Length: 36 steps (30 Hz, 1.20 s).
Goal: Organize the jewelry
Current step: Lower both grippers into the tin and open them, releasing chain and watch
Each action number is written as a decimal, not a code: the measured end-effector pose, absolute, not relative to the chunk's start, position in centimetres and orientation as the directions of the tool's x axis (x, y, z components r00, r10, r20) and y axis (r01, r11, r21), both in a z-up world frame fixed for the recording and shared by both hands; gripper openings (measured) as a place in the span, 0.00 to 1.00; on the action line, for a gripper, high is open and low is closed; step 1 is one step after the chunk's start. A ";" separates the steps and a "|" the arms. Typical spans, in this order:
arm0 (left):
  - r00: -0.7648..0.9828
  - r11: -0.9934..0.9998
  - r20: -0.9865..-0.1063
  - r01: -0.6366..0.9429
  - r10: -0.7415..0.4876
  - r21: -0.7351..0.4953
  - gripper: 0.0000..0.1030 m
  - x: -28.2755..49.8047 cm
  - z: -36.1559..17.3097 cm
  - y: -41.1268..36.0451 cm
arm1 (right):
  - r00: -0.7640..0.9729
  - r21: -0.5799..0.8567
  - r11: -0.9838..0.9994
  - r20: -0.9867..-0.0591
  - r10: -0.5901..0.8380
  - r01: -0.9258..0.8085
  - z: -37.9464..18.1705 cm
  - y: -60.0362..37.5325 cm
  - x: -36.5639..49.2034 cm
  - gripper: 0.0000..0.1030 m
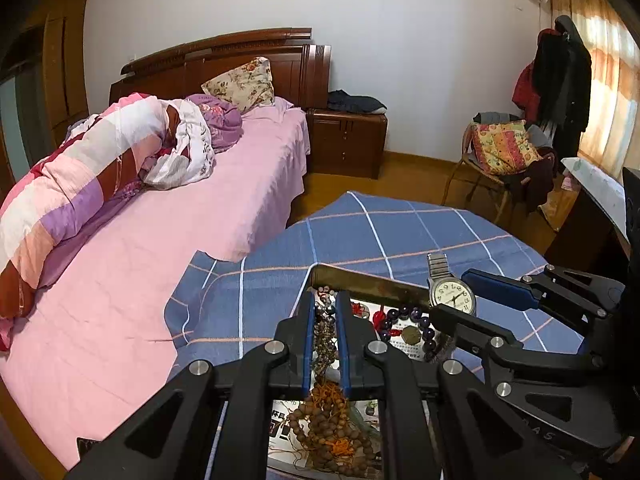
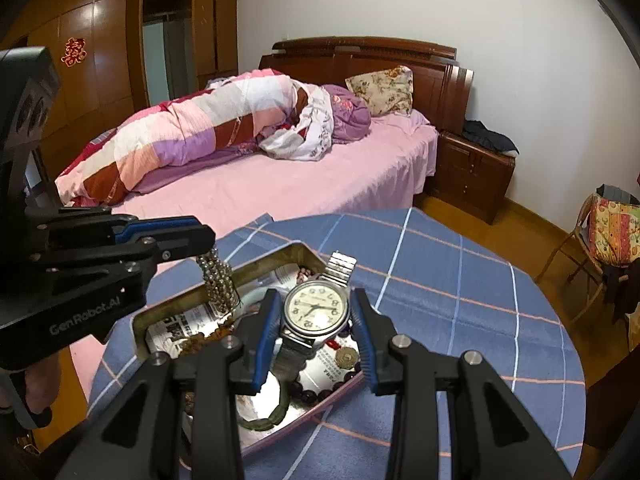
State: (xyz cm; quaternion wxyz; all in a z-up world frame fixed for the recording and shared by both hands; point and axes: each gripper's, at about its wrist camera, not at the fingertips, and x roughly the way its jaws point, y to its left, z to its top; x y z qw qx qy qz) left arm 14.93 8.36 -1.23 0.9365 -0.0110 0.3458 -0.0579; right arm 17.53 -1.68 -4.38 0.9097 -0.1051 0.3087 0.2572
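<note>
An open metal tin (image 1: 360,280) (image 2: 256,258) lined with newspaper stands on the blue checked tablecloth and holds jewelry. My left gripper (image 1: 325,312) is shut on a grey bead bracelet (image 1: 323,336), which hangs from it over the tin in the right wrist view (image 2: 218,280). My right gripper (image 2: 316,312) is shut on a silver wristwatch (image 2: 316,306) with a cream dial, held above the tin; the watch also shows in the left wrist view (image 1: 452,294). In the tin lie brown wooden beads (image 1: 332,432), dark purple beads (image 1: 404,314) and a green bangle (image 2: 264,420).
The tin sits on a round table with a blue cloth (image 2: 460,300). A bed with pink sheet (image 1: 160,240) is just beyond the table. A nightstand (image 1: 348,140) and a chair with cushions (image 1: 504,152) stand by the far wall.
</note>
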 end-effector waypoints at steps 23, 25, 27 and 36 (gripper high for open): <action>0.668 0.995 -0.738 0.088 -0.097 -0.052 0.36 15.6 -6.1 6.7 | 0.622 0.015 0.873 -0.696 0.360 -0.488 -7.9 -3.7 19.0 0.70; 0.685 0.997 -0.725 0.064 -0.067 -0.031 0.57 15.2 -5.9 6.6 | 0.625 0.022 0.880 -0.695 0.355 -0.475 -8.0 -4.0 19.2 0.73; 0.696 0.999 -0.716 0.050 -0.049 -0.020 0.61 15.0 -5.7 6.6 | 0.625 0.030 0.885 -0.697 0.352 -0.465 -8.2 -4.5 19.3 0.74; 0.678 0.999 -0.734 0.023 -0.043 -0.037 0.62 14.6 -6.4 7.5 | 0.622 0.014 0.890 -0.711 0.330 -0.456 -8.5 -5.4 18.6 0.74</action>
